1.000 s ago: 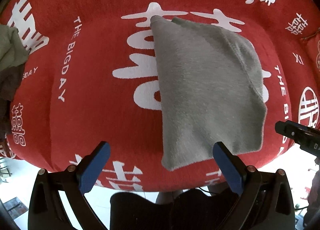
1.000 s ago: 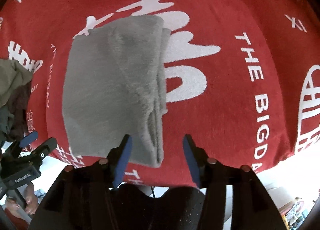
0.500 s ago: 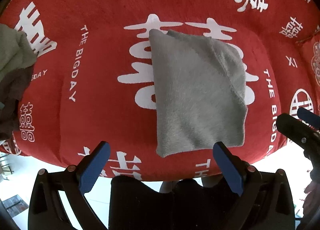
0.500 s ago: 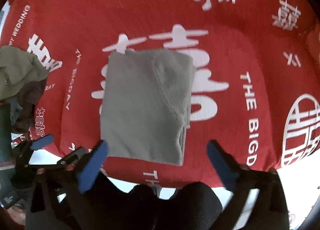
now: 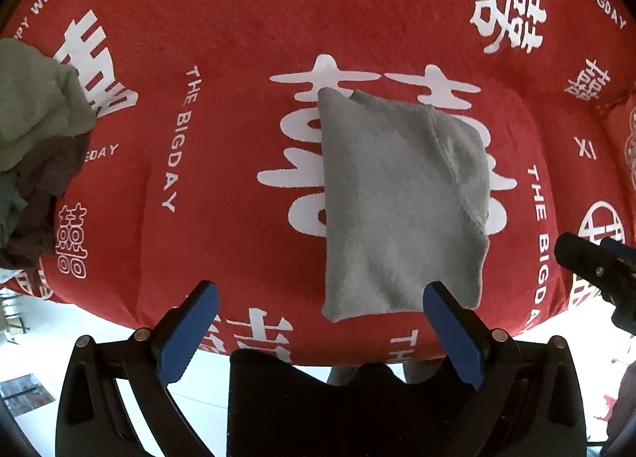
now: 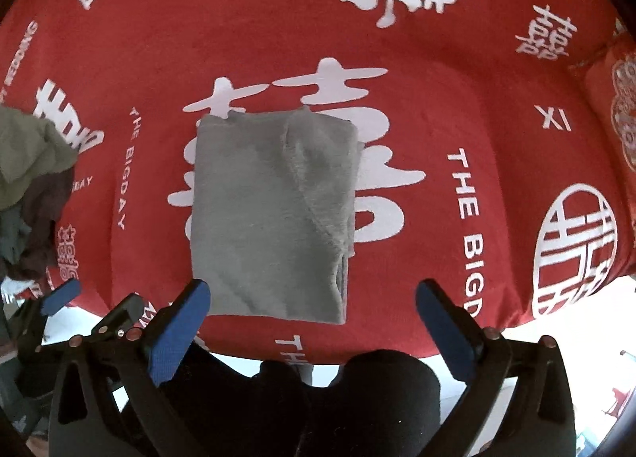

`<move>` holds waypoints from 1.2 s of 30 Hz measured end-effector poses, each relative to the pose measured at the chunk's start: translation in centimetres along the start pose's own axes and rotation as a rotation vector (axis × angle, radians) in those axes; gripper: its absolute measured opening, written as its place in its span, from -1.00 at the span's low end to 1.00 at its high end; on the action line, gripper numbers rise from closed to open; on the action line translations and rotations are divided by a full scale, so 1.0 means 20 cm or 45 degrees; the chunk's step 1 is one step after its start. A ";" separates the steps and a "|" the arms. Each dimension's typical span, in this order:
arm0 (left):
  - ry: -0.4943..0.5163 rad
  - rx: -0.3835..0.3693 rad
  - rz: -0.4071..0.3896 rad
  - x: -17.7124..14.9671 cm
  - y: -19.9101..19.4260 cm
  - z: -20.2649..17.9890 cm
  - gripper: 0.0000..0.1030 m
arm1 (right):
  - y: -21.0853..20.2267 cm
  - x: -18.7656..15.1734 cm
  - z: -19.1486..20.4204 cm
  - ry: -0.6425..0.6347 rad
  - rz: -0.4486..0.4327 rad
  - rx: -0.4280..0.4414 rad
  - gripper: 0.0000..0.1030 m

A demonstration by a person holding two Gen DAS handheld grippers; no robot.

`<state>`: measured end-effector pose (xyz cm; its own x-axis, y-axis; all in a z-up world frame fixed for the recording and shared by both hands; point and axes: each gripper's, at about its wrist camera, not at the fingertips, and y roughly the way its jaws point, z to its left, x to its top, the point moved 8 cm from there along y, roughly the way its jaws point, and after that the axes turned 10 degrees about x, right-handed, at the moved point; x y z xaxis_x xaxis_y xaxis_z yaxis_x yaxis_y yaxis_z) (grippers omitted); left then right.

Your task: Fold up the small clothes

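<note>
One grey garment (image 5: 401, 202) lies folded into a compact rectangle at the middle of the red cloth (image 5: 246, 20) printed with white characters, its long axis running away from the person, near short edge close to the cloth's front border. A diagonal seam crosses its right half, and stacked layers show along the right edge in the right wrist view (image 6: 274, 214). Neither claw touches it. Both hang above the front border: the left gripper (image 5: 320, 328) is released, jaws spread wide, with the garment's near edge lying ahead and toward its right finger; the right gripper (image 6: 312, 324) is likewise spread wide and empty, the garment ahead and toward its left finger. So the piece sits between the two, about equally near each. This fold looks finished. Well apart at the far left, a heap of unfolded clothes (image 5: 35, 147), green over dark brown, sits nearer the left hand, which is likely to reach for it.
</note>
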<state>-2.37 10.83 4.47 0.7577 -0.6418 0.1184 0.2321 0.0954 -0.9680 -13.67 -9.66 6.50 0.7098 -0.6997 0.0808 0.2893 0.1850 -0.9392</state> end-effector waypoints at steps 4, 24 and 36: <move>-0.006 0.006 -0.008 0.02 -0.01 0.01 1.00 | -0.02 0.01 -0.01 0.000 -0.005 -0.021 1.00; -0.017 0.004 -0.017 0.03 -0.04 0.00 1.00 | 0.00 0.01 0.01 -0.020 0.020 -0.056 1.00; -0.023 0.005 -0.015 0.03 -0.04 0.00 0.99 | 0.00 0.01 0.01 -0.022 0.024 -0.061 1.00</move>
<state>-2.02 10.36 5.31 0.7659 -0.6290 0.1334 0.2433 0.0914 -0.9656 -13.41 -9.59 6.50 0.7260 -0.6844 0.0680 0.2446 0.1645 -0.9556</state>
